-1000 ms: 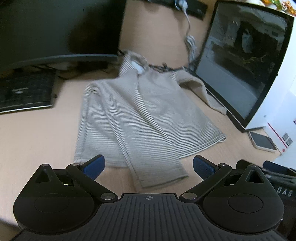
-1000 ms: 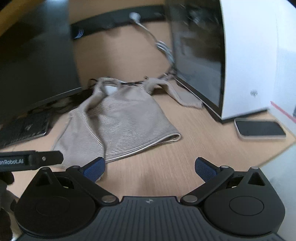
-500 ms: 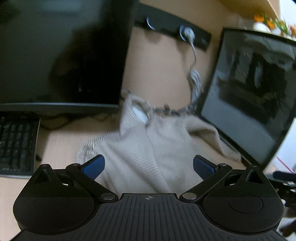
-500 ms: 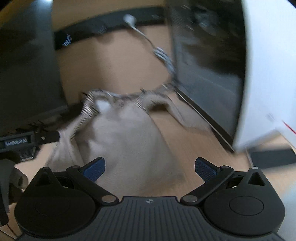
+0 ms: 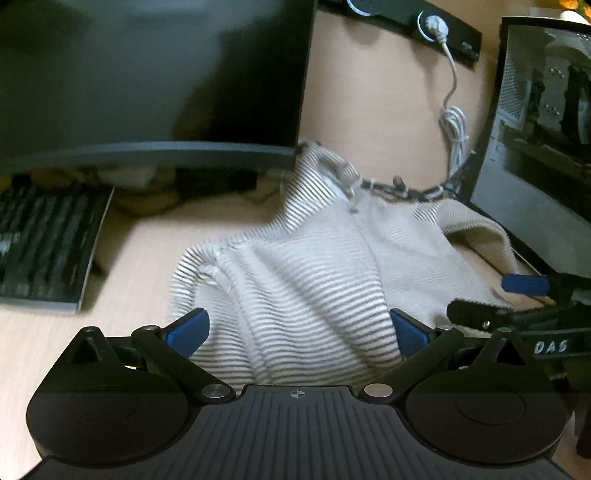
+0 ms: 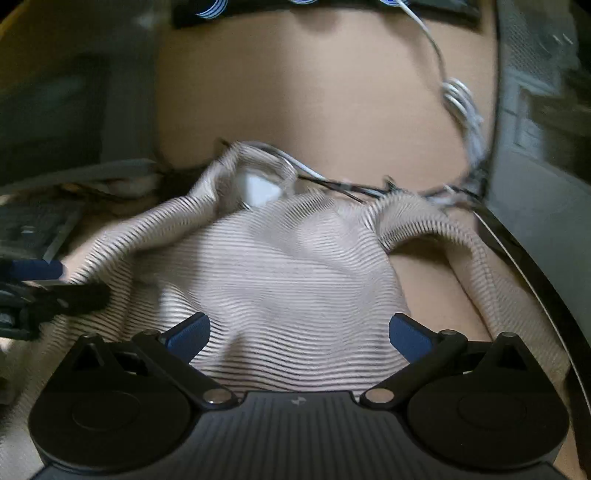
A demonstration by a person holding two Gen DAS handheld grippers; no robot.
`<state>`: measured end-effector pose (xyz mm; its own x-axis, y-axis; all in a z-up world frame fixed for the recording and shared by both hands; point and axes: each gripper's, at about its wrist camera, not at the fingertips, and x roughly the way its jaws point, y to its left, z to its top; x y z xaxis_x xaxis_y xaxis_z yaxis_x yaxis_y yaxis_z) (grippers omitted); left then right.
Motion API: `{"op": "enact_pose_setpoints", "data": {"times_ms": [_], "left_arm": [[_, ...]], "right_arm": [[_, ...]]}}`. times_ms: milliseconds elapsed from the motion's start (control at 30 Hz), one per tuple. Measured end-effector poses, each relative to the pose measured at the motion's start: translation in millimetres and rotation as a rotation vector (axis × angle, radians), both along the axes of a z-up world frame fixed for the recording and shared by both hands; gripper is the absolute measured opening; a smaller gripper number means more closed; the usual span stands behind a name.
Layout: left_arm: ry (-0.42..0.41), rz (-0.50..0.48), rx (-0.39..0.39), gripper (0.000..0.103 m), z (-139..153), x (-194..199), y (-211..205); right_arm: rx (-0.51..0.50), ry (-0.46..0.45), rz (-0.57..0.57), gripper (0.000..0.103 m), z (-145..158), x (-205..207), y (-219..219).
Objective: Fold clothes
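A beige striped sweater (image 5: 306, 280) lies on the wooden desk with its collar (image 5: 332, 170) at the far end. My left gripper (image 5: 297, 328) is open, low over the sweater's left part, with cloth between its blue fingers. My right gripper (image 6: 299, 328) is open, low over the sweater's (image 6: 280, 273) body. One sleeve (image 6: 469, 254) lies out to the right beside the computer case. Each gripper shows at the edge of the other's view: the right one in the left wrist view (image 5: 524, 295), the left one in the right wrist view (image 6: 33, 280).
A dark monitor (image 5: 147, 74) stands at the far left with a keyboard (image 5: 40, 243) below it. A computer case with a glass side (image 5: 546, 122) stands to the right. A white cable (image 5: 454, 122) hangs on the back wall from a black power strip (image 5: 406, 18).
Both grippers have moved forward and down, from the desk's near edge to right over the sweater. Both stayed open. The sweater's body now looks bunched and raised between the fingers.
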<state>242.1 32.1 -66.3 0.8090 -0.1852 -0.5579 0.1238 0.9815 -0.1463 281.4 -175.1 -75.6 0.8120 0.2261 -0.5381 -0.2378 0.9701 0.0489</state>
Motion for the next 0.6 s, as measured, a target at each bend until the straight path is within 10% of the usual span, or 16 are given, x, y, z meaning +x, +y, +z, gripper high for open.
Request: {"op": "enact_pose_setpoints", "data": {"times_ms": [600], "left_arm": [[0.498, -0.208, -0.371, 0.103, 8.3, -83.4, 20.1]], "right_arm": [[0.042, 0.210, -0.015, 0.103, -4.3, -64.9, -13.8]]}}
